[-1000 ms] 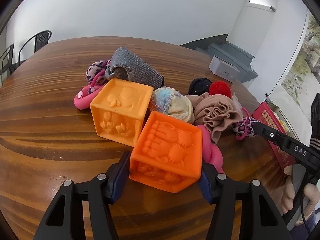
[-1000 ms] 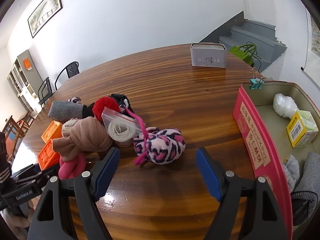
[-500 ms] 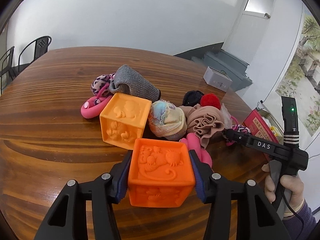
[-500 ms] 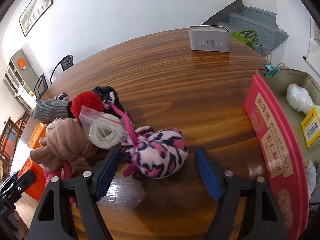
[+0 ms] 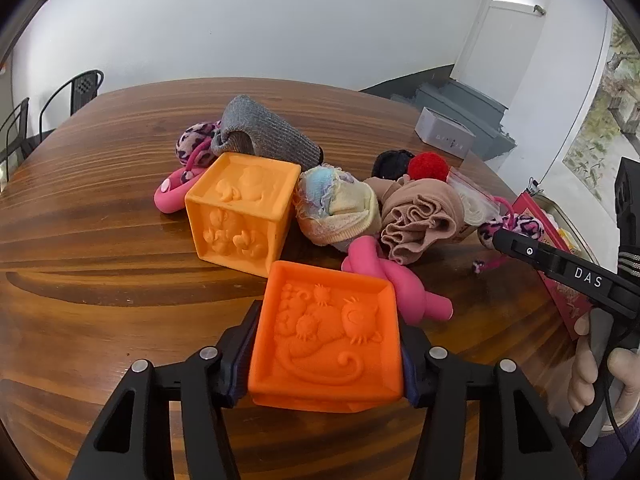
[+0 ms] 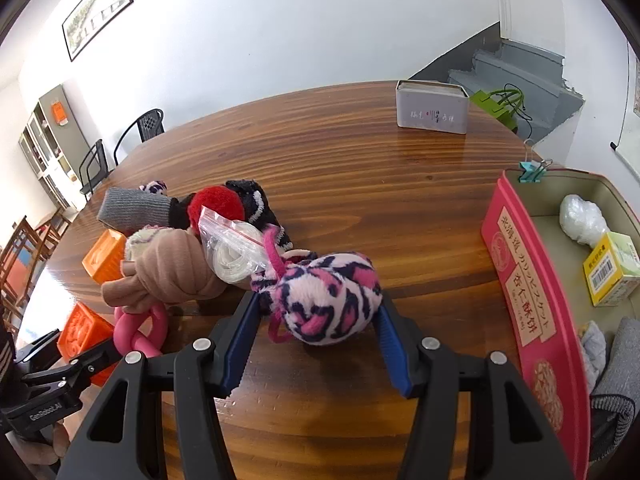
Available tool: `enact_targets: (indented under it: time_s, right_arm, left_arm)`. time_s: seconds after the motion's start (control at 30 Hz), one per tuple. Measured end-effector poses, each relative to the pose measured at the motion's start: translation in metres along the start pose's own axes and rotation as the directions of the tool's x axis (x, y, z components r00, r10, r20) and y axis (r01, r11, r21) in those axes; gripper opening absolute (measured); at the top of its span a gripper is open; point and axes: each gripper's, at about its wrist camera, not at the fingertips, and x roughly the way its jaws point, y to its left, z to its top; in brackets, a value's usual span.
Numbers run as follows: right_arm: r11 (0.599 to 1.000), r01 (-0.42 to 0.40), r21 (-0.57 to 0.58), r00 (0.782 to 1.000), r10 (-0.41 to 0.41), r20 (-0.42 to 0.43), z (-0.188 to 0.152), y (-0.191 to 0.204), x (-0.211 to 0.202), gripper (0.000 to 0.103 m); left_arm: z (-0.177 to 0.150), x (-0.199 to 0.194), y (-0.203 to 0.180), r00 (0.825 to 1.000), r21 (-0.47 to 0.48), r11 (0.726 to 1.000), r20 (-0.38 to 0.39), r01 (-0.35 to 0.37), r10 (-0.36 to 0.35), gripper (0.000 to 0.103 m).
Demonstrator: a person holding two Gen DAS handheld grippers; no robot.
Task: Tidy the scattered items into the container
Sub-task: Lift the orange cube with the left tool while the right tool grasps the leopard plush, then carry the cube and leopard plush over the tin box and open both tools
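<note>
My left gripper [image 5: 326, 350] is shut on a dark orange embossed cube [image 5: 327, 336] and holds it above the wooden table [image 5: 100, 264]. A lighter orange cube [image 5: 240, 210], a pink knotted toy [image 5: 384, 280], rolled socks [image 5: 340, 210] and a tan cloth [image 5: 420, 220] lie behind it. My right gripper [image 6: 318, 314] has its jaws on both sides of a pink leopard plush ball [image 6: 324, 300] on the table, touching or nearly touching it. The red container [image 6: 532, 304] stands to the right, holding a yellow box [image 6: 610, 274] and a white bundle [image 6: 580, 220].
A grey tin box [image 6: 432, 106] stands at the table's far side. A grey sock [image 5: 264, 132], a red pompom [image 5: 428, 166] and a zip bag [image 6: 230, 248] lie in the pile. Chairs [image 5: 68, 92] stand beyond the table's far left edge.
My left gripper has closed on the dark orange cube, lifted it and tilted it. My right gripper has moved forward around the leopard plush ball and narrowed on it.
</note>
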Motion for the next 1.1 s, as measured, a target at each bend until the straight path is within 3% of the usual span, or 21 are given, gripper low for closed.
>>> enact_targets:
  time_s: [0.43,0.8,1.1]
  right_arm:
    - [0.998,-0.036,0.056,0.993,0.029,0.118,0.002,-0.005,-0.038,0.061]
    - [0.994,-0.052,0.094,0.975,0.031,0.22,-0.004,-0.016,-0.075,0.06]
    - [0.978,-0.089,0.189,0.961,0.034,0.274,-0.012,-0.062,-0.109,0.06]
  left_arm:
    - [0.011,-0.051,-0.002,0.985,-0.02,0.999,0.173,0.029,-0.025,0.055]
    - [0.006,-0.063,-0.032,0.975,-0.022,0.993,0.194,0.113,-0.107,0.055]
    - [0.007,-0.06,-0.072,0.97,0.03,0.986,0.178,0.163,-0.166,0.055]
